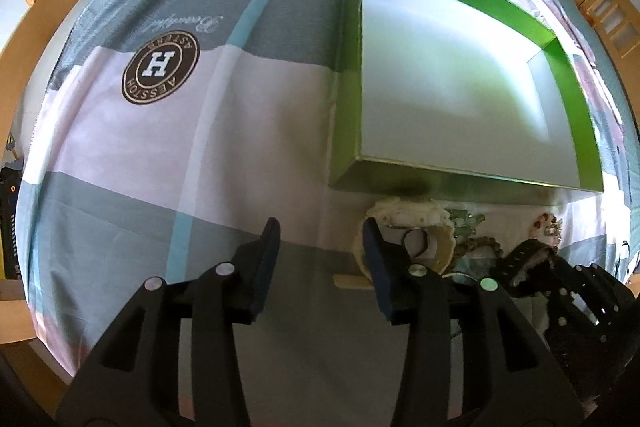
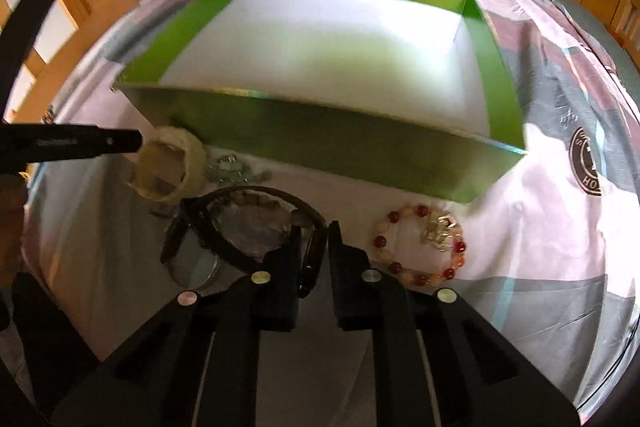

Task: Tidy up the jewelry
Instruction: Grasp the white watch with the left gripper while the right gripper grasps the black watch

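Pinching a black looped strap (image 2: 256, 223), right claw (image 2: 314, 239) narrow, left claw (image 1: 320, 235) apart, empty, glossy green box (image 2: 320, 143).

Box (image 2: 280, 147) on bedsheet (image 1: 240, 115); bangle (image 2: 172, 167), watch (image 2: 248, 223), bead bracelet (image 2: 420, 247) before it.

The left gripper (image 1: 320, 231) points steeply downward with its jaws parted and nothing between its dark blue pads (image 1: 268, 259). The right gripper (image 2: 314, 239) also tilts steeply down, jaws drawn nearly together, pinching the black strap of a wristwatch (image 2: 256, 223) between the black fingers (image 2: 294, 259).
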Available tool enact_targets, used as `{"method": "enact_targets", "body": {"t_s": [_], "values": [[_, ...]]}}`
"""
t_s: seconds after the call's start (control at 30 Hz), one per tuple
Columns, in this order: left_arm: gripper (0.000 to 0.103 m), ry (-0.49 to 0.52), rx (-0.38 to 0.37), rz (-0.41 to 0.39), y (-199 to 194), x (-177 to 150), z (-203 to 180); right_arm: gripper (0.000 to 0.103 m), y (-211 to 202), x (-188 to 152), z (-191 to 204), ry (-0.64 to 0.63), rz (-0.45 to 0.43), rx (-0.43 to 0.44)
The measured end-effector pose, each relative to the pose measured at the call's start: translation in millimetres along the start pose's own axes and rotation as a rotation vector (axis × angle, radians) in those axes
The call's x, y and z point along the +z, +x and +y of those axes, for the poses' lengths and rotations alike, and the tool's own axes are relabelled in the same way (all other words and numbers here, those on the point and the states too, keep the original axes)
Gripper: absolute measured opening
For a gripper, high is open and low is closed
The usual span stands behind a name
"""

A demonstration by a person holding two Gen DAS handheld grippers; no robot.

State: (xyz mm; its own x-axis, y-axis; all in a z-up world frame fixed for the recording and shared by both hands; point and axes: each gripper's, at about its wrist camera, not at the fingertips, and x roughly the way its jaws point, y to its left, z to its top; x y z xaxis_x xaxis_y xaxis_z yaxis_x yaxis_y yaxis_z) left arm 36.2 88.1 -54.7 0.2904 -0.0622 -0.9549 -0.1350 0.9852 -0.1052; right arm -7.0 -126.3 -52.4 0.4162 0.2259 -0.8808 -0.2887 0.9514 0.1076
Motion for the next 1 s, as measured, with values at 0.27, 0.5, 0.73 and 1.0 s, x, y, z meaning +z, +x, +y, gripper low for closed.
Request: {"method": "enact_targets", "body": {"t_s": [0.27,0.5,0.73,1.0], "values": [[0.061,-0.020,-0.004,0.025,5,1,3,0.027,-6,-8,-12,0.010,-0.019,-0.005],[0.055,0.021,0.014,0.073,29,-3,-17,0.027,-3,-8,-22,0.060,0.001,-0.092],[0.037,0.099,0.033,0.063,38,-4,-40,0.027,5,-13,-15,0.042,0.012,-0.040],[0.006,0.069,0.011,0.059,38,0,-40,0.010,11,-13,-2,-0.011,-0.001,-0.049]]}}
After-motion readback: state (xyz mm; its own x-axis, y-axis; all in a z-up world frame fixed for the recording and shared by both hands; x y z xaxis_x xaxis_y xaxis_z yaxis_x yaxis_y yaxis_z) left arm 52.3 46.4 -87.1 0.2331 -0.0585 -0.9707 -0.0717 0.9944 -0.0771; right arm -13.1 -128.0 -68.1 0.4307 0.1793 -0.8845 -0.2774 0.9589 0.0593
